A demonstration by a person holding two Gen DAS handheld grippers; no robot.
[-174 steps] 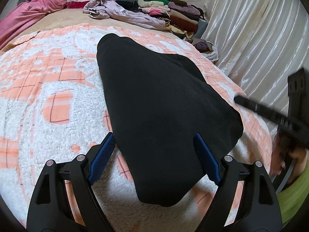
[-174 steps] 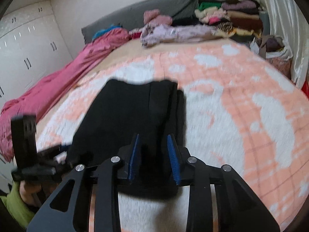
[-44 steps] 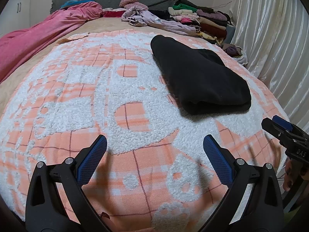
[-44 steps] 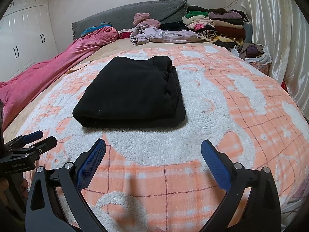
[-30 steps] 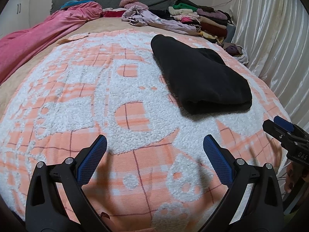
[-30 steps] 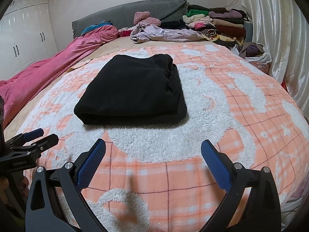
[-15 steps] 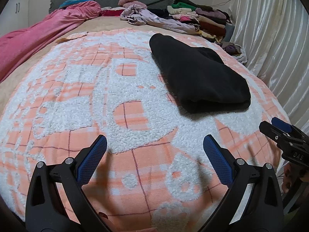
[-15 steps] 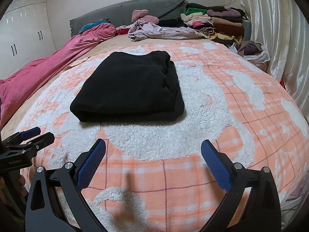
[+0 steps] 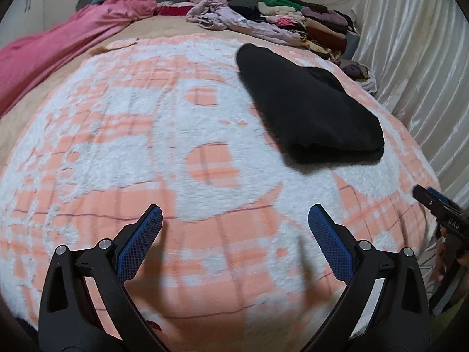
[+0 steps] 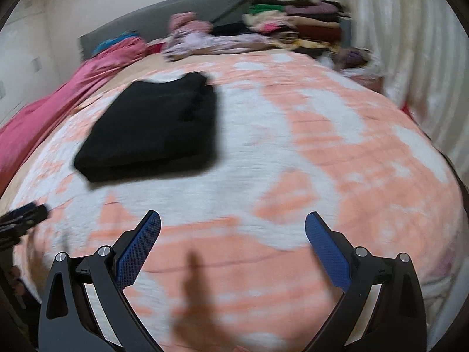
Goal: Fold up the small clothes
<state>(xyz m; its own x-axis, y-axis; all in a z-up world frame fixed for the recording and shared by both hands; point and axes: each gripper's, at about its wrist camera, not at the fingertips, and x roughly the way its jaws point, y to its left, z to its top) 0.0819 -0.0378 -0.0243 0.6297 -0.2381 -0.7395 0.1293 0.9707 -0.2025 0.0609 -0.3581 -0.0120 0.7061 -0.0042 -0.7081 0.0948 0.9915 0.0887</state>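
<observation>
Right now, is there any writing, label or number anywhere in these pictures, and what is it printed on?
"DAS": small white letters, seen upside down and only roughly legible, on the right gripper at the left wrist view's right edge.
Nothing else: the black folded garment, blanket and stacked clothes show no readable text; the right wrist view is blurred.

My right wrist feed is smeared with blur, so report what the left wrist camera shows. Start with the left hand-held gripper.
Observer: The left hand-held gripper is wide open and empty, above the blanket.
Operator: Now the black garment.
Observer: The black garment lies folded, apart from that gripper; its near edge shows stacked layers.
Operator: Describe the clothes at the far end.
Observer: A lilac garment lies crumpled there, beside a folded stack.
</observation>
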